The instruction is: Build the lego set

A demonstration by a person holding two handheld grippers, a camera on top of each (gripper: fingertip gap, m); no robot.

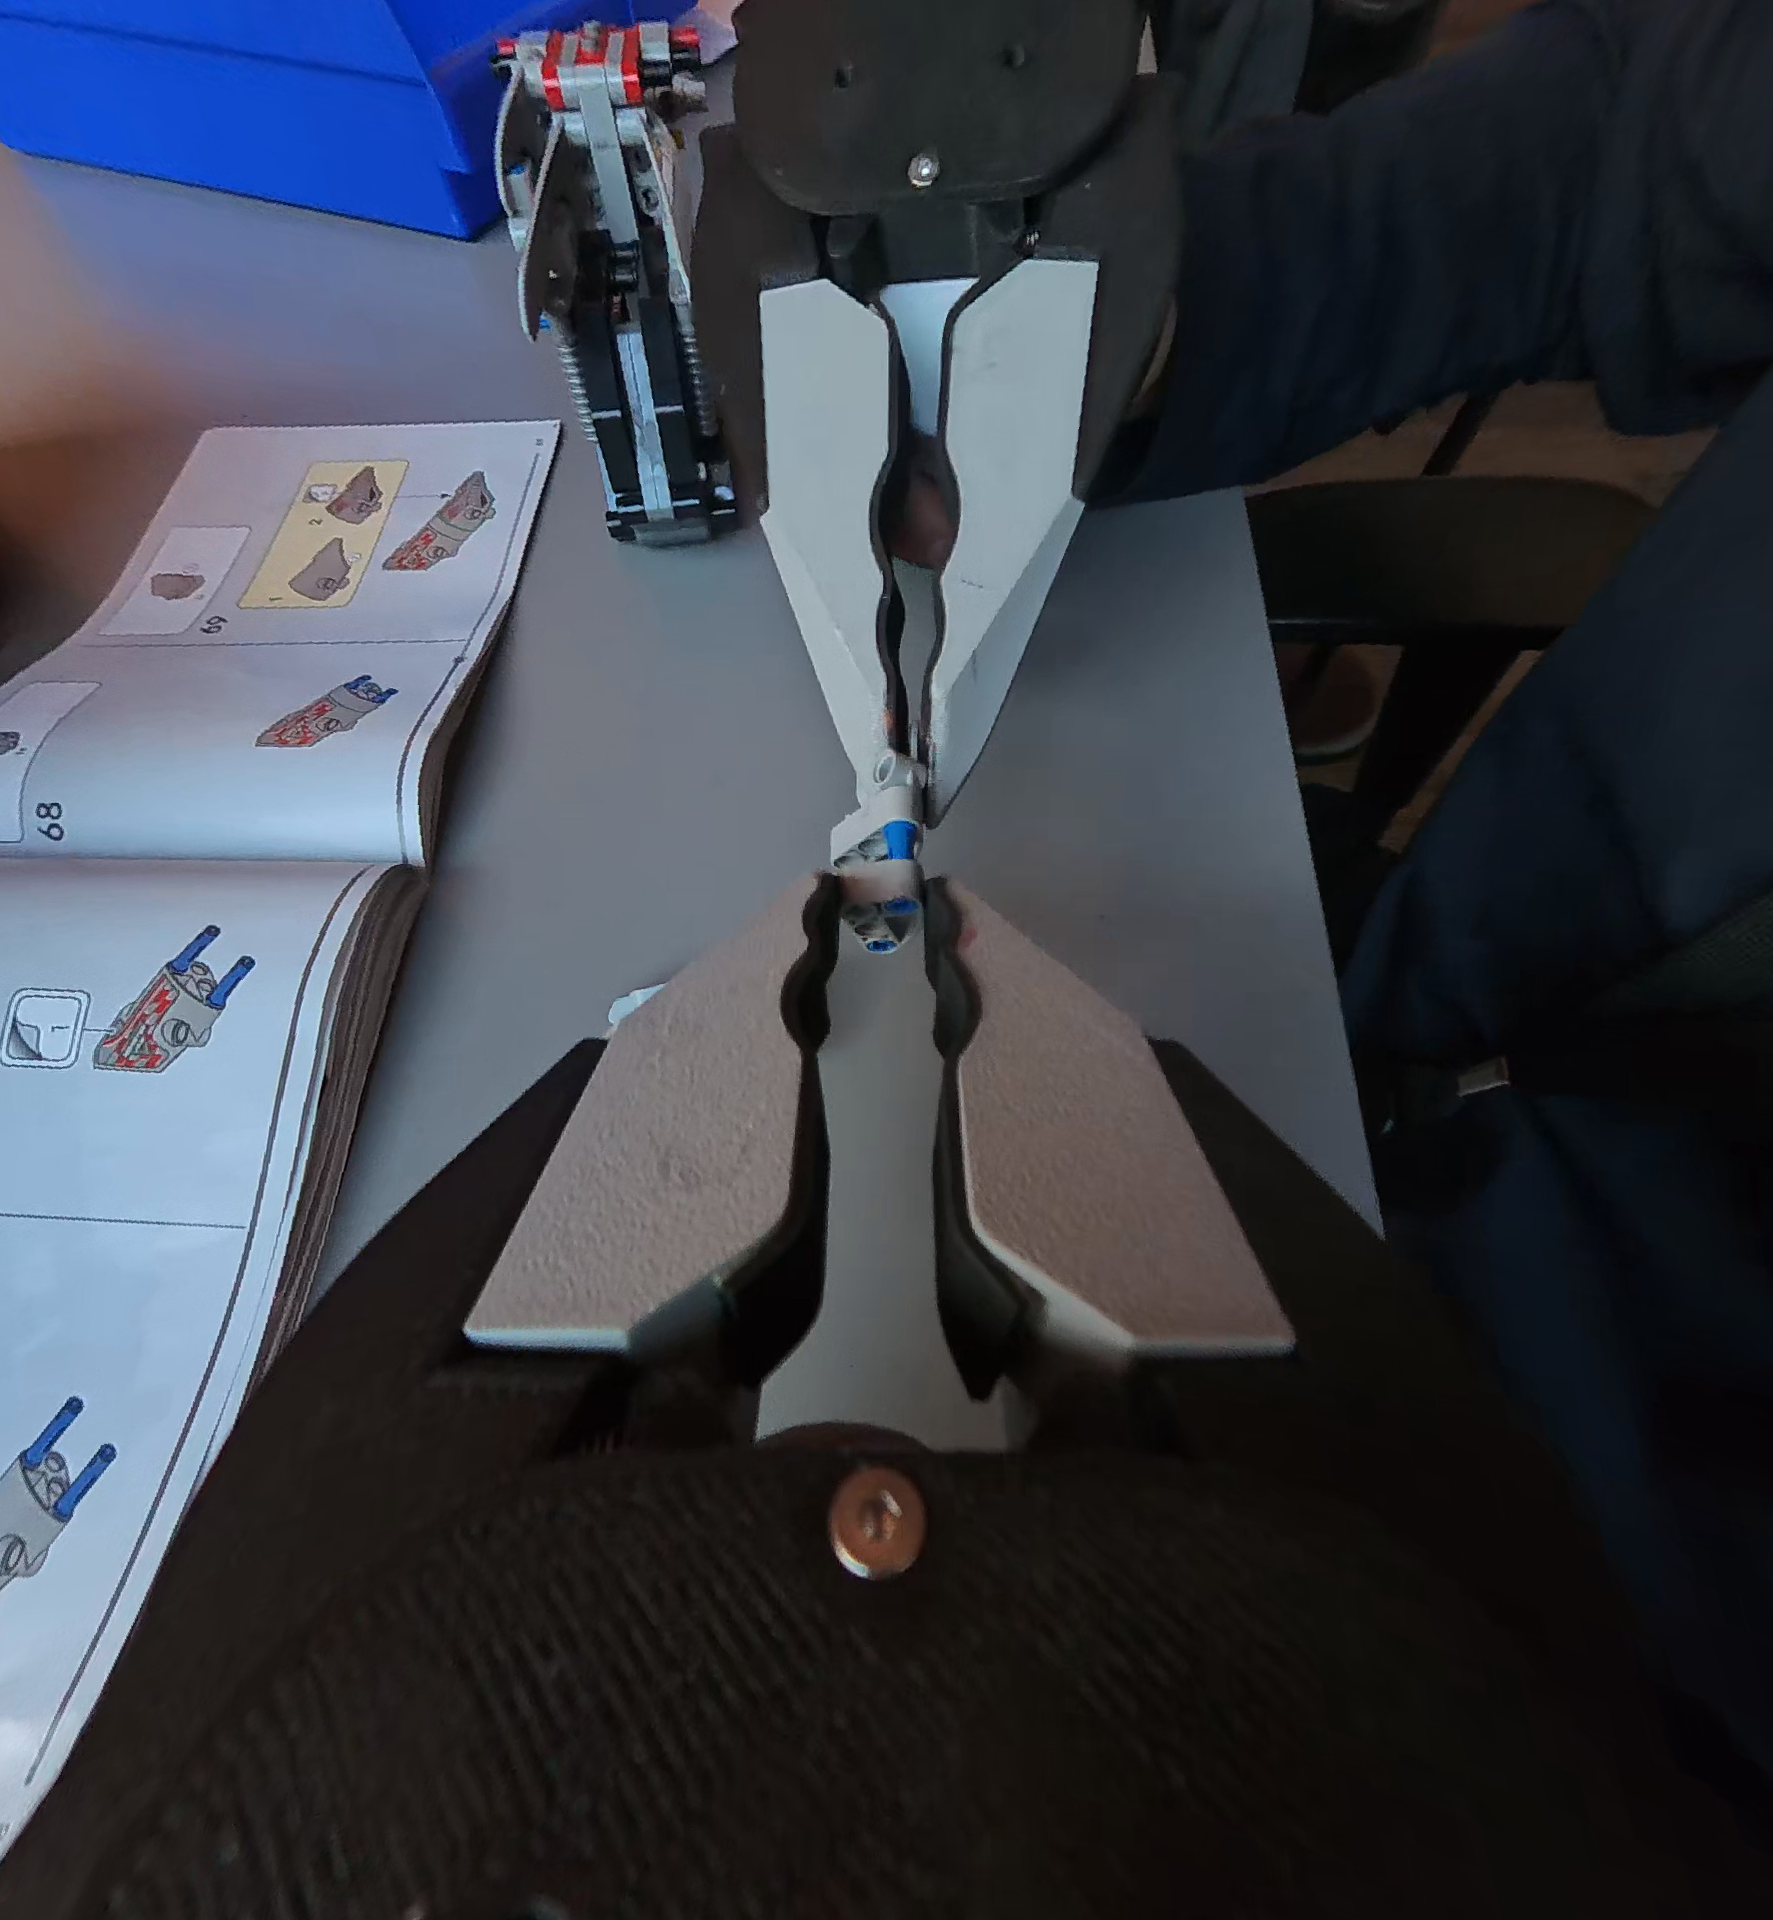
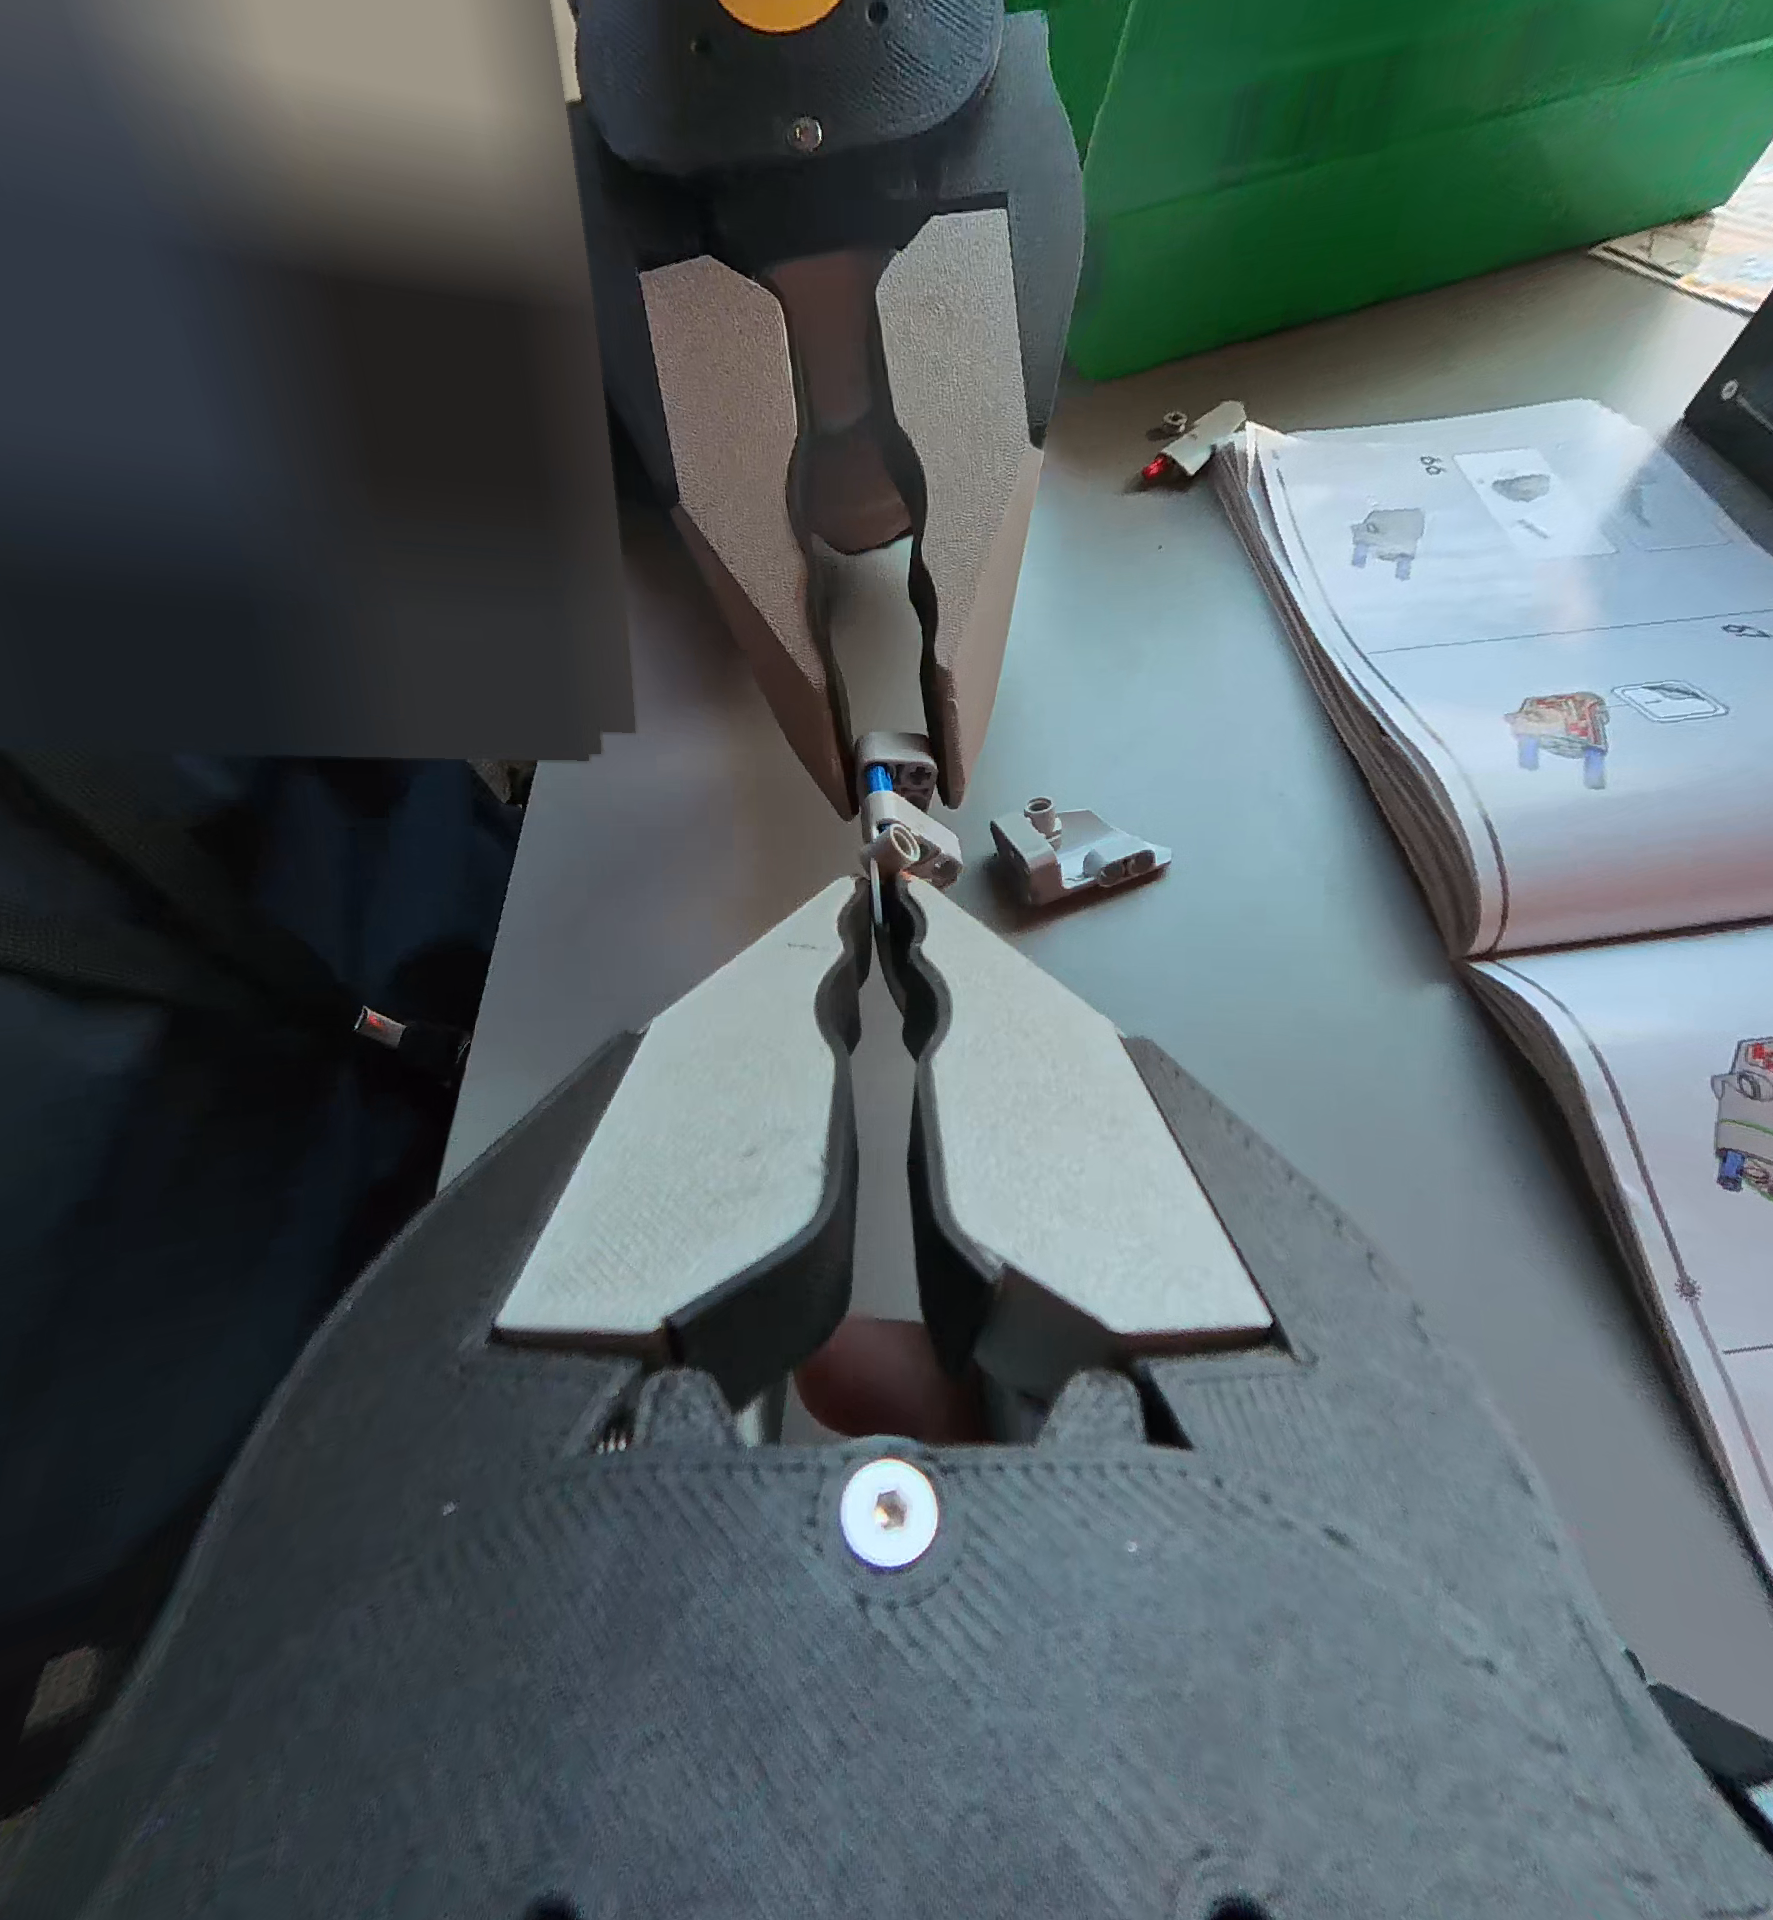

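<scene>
Left wrist view: a grey worktop (image 1: 653, 675) carries an open instruction booklet (image 1: 186, 831) along its left edge, a blue plastic bin (image 1: 238, 104) at the far left corner, and a part-built black, white and red lego model (image 1: 622, 312) standing just past the booklet. A dark blue sleeve (image 1: 1484, 260) comes in from the right edge. The left claw (image 1: 880, 896) is closed to a narrow gap on a small grey lego connector with blue pins (image 1: 877, 914), held above the worktop's middle. The right claw (image 1: 911, 748) faces it tip to tip, pinching a small pale grey lego piece (image 1: 887, 795) that touches the connector.

Right wrist view: a green box (image 2: 1381, 156) stands at the far edge, with the booklet (image 2: 1588, 727) along the right edge. A loose pale grey angled lego part (image 2: 1074, 854) lies just right of the claw tips. The right claw (image 2: 887, 914) is nearly closed on the pale piece (image 2: 911, 844), whose long axis runs across the view. The left claw (image 2: 897, 774) points back at it, gripping the connector (image 2: 894, 769).
</scene>
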